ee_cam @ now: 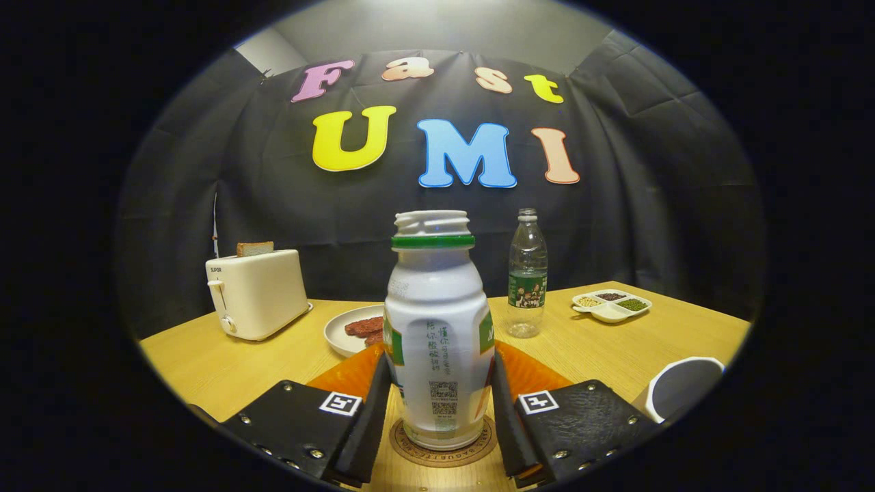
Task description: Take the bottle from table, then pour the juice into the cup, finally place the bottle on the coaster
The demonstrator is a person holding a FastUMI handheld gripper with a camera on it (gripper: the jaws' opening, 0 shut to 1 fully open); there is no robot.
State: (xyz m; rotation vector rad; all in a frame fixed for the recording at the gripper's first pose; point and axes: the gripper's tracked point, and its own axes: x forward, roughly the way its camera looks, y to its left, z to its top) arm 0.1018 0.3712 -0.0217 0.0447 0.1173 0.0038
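Bottle (pixel 437 328) seen upright on coaster (pixel 443 447), between gripper (pixel 437 417) fingers; contact not confirmed, grip state cannot be told. Cup (pixel 683 386) at 4 o'clock from bottle. Toaster (pixel 256 294) at 10 o'clock on surface (pixel 205 369).

I read the bottle (pixel 437 342) between the fingers as white, with a green ring under its open neck, green label patches at both sides, and a column of green print above two dark square codes. The coaster (pixel 443 447) under it is tan with a dark brown ring of lettering. The table (pixel 601 348) is yellow wood grain. I note an orange mat (pixel 348 376) behind the bottle. The toaster (pixel 256 294) is cream, with a brown slice in it. The plate (pixel 338 335) is white and carries reddish-brown pieces. The clear bottle (pixel 527 273) has a green label. The divided dish (pixel 610 305) is white with tan, dark and green fillings. The cup (pixel 683 386) has a white rim and a grey interior.
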